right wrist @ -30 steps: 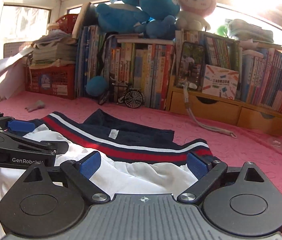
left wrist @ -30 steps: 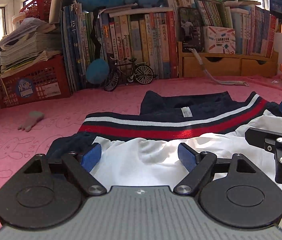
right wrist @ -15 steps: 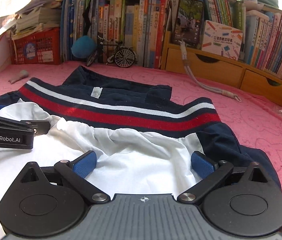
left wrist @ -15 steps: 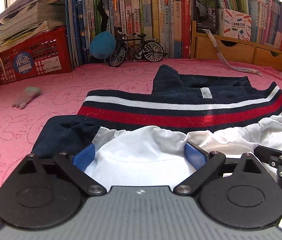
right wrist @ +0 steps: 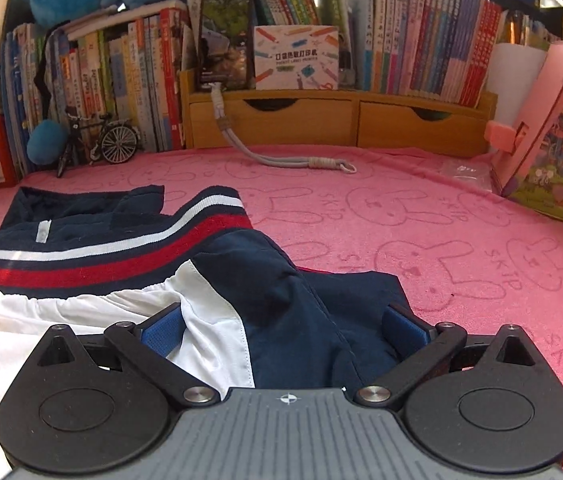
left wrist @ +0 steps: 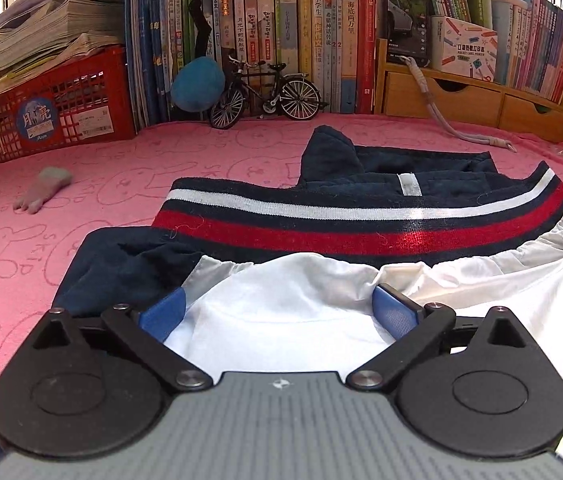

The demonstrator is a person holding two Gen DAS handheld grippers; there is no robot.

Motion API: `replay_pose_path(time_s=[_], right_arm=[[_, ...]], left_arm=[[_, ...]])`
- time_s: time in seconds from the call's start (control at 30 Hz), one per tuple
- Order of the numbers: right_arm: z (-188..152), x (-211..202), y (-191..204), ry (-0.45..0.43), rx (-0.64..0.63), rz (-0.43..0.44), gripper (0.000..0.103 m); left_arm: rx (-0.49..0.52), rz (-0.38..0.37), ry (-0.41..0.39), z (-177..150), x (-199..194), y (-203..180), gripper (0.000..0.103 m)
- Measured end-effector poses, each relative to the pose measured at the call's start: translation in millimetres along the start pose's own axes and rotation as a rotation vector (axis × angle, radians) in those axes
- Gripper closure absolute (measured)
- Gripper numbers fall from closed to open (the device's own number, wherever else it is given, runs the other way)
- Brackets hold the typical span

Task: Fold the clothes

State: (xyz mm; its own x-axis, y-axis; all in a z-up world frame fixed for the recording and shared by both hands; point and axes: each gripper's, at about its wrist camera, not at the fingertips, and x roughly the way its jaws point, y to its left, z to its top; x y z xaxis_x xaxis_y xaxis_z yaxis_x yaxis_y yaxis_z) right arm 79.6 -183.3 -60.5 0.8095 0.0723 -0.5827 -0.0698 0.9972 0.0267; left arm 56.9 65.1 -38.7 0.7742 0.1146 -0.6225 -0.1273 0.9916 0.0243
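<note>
While spreading, right gripper point(right wrist: 281, 328) rightward.

Pink cover point(right wrist: 421, 216) is showing the repeated word "SKIP" beside rabbit outlines. White box point(left wrist: 468, 50) is displaying "POCKET LABEL PRINTER". Book spine point(left wrist: 350, 20) is reading "海底两万里". Red crate point(left wrist: 57, 114) sticker is bearing "月亮".

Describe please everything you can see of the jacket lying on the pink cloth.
The jacket is a dark navy and white garment, lying flat but rumpled on the pink cloth. A knitted band with red and white stripes runs across it, and a small white label shows on the navy part behind the band. The white panel looks thin and smooth; the navy part looks softer. The open left tool sits low over the white fabric, and the open right tool over the navy and white seam; neither one grips it.
</note>
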Motion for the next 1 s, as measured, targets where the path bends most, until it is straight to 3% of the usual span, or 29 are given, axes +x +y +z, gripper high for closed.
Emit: replay_pose_path(time_s=[0.13, 0.27, 0.33, 0.43, 0.5, 0.63, 0.7, 0.73, 0.77, 0.83, 0.93, 1.0], right_arm=[[-4, -41, 16, -0.133, -0.001, -0.032, 0.001], [-16, -95, 36, -0.269, 0.018, 0.103, 0.0], [-31, -118, 45, -0.345, 0.066, 0.11, 0.0], [-51, -138, 59, -0.334, 0.092, 0.137, 0.0], [-64, -144, 70, -0.268, 0.09, 0.182, 0.0], [-88, -155, 103, -0.223, 0.003, 0.217, 0.002], [-97, -162, 121, -0.224, -0.062, 0.219, 0.01], [-101, -163, 131, -0.215, -0.097, 0.209, 0.023], [-105, -161, 139, -0.189, -0.119, 0.19, 0.042], [-114, -155, 148, -0.125, -0.125, 0.178, 0.061], [-126, -152, 157, -0.127, -0.141, 0.148, 0.063], [-131, -152, 162, -0.146, -0.156, 0.127, 0.063]], left_arm=[[-0.007, -0.008, 0.002, 0, 1, 1, 0.001], [-0.007, -0.01, 0.002, 0, 1, 1, 0.001], [-0.008, -0.011, 0.001, 0, 1, 1, 0.001], [-0.008, -0.01, 0.001, -1, 1, 1, 0.001], [-0.009, -0.009, 0.001, -1, 1, 0, 0.001], [-0.009, -0.008, 0.001, -1, 1, -1, 0.001], [-0.009, -0.009, 0.001, -1, 1, 0, 0.0], [-0.009, -0.009, 0.001, -1, 1, 0, 0.0], [-0.008, -0.009, 0.0, -2, 1, 0, 0.0], [-0.009, -0.01, -0.001, -2, 0, -1, 0.0], [-0.019, -0.011, -0.015, -3, -3, 1, 0.001], [-0.039, -0.008, -0.041, -4, -9, 3, 0.018]])
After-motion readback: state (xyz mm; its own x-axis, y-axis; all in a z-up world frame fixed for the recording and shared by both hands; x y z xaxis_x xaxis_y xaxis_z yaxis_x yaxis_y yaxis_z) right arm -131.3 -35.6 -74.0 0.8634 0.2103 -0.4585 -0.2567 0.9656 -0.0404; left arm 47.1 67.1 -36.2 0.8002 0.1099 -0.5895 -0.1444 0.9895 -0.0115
